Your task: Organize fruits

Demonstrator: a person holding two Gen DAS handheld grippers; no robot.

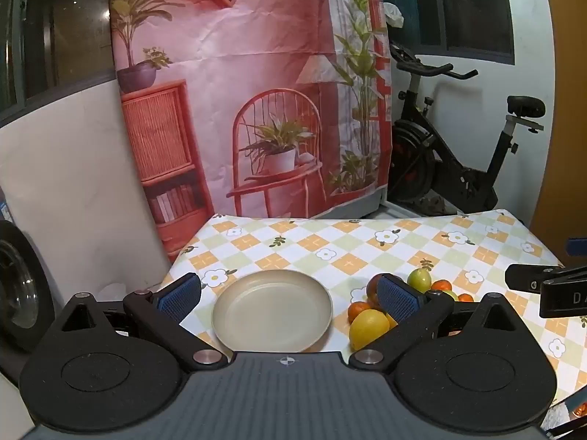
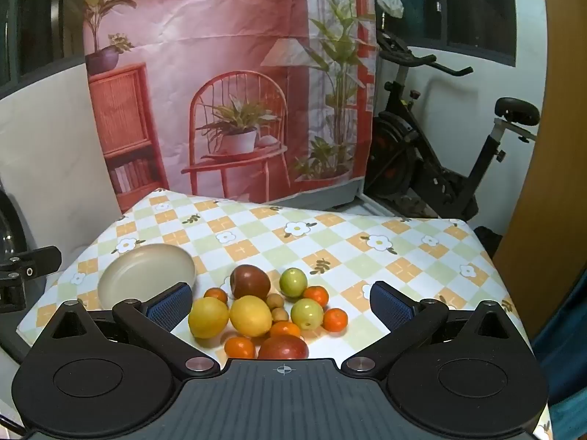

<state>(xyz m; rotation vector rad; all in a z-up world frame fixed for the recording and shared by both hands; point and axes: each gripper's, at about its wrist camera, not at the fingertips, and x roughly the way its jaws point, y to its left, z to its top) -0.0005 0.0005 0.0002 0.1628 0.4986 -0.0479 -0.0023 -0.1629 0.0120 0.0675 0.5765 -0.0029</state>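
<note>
A cream plate (image 1: 271,310) lies empty on the checked tablecloth, straight ahead of my left gripper (image 1: 288,299), which stands open around it from above with nothing between its fingers. Right of the plate sits a heap of fruit. In the right wrist view the plate (image 2: 146,275) is at the left and the fruit spreads ahead of my open right gripper (image 2: 280,306): two lemons (image 2: 250,315), two red apples (image 2: 249,280), two green apples (image 2: 293,281), several small oranges (image 2: 334,319) and small brown fruits (image 2: 280,314). A lemon (image 1: 368,329) and a green apple (image 1: 419,279) show beside my left gripper's right finger.
The table with its flowered tablecloth (image 2: 367,242) ends at the right and far sides. A pink printed backdrop (image 2: 220,73) hangs behind it, and an exercise bike (image 2: 433,154) stands at the back right. The other gripper's black body (image 1: 550,286) shows at the right edge of the left wrist view.
</note>
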